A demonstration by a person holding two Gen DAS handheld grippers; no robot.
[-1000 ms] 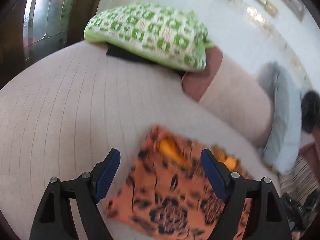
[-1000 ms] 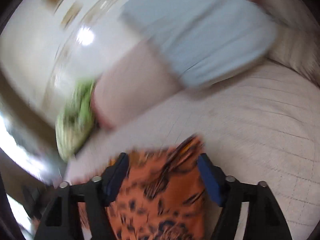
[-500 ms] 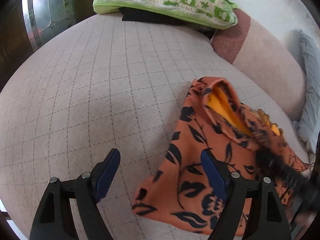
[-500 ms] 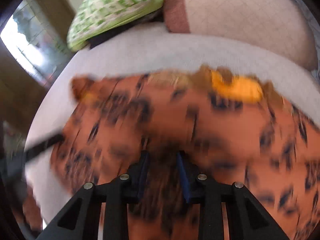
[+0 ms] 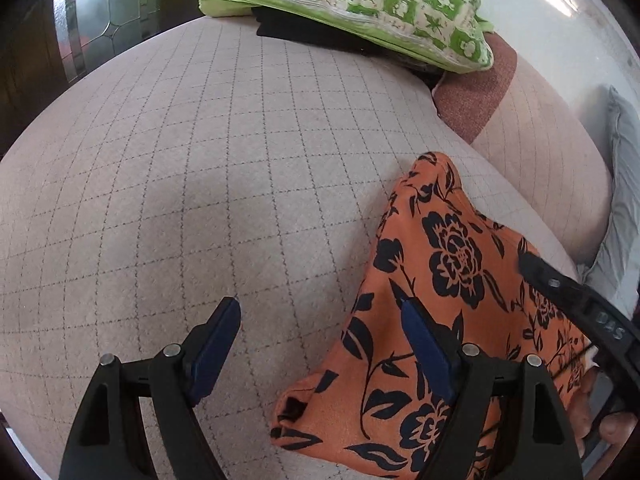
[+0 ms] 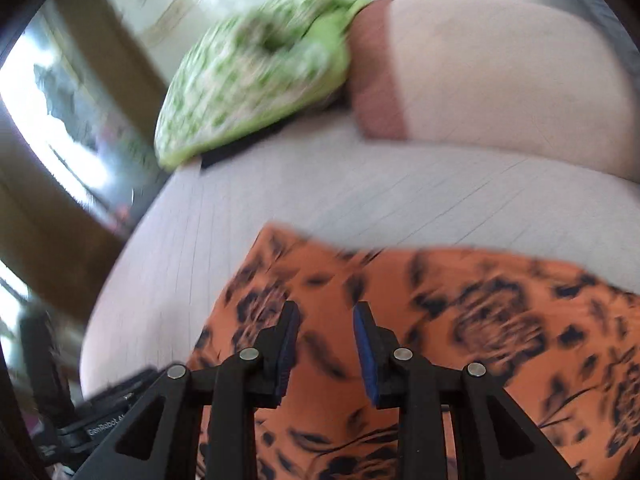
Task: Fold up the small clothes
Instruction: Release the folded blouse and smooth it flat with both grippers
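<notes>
An orange garment with black flowers point(image 5: 448, 304) lies folded on the beige checked bed cover point(image 5: 208, 168). My left gripper point(image 5: 320, 312) is open and empty, its right finger over the garment's left edge. The right gripper's black arm point(image 5: 576, 304) crosses the garment at the right. In the blurred right wrist view the garment point(image 6: 460, 320) lies under my right gripper point(image 6: 326, 312), whose jaws stand partly open with nothing between them.
A green and white patterned pillow point(image 5: 360, 4) lies on a dark item at the far edge; it also shows in the right wrist view point(image 6: 256, 80). A beige and reddish bolster point(image 5: 532, 128) and a grey pillow point(image 5: 624, 208) lie at the right.
The right gripper closed on the garment, swept it over and has now opened again. The yellow inside of the garment is now covered. The left gripper stayed open.
</notes>
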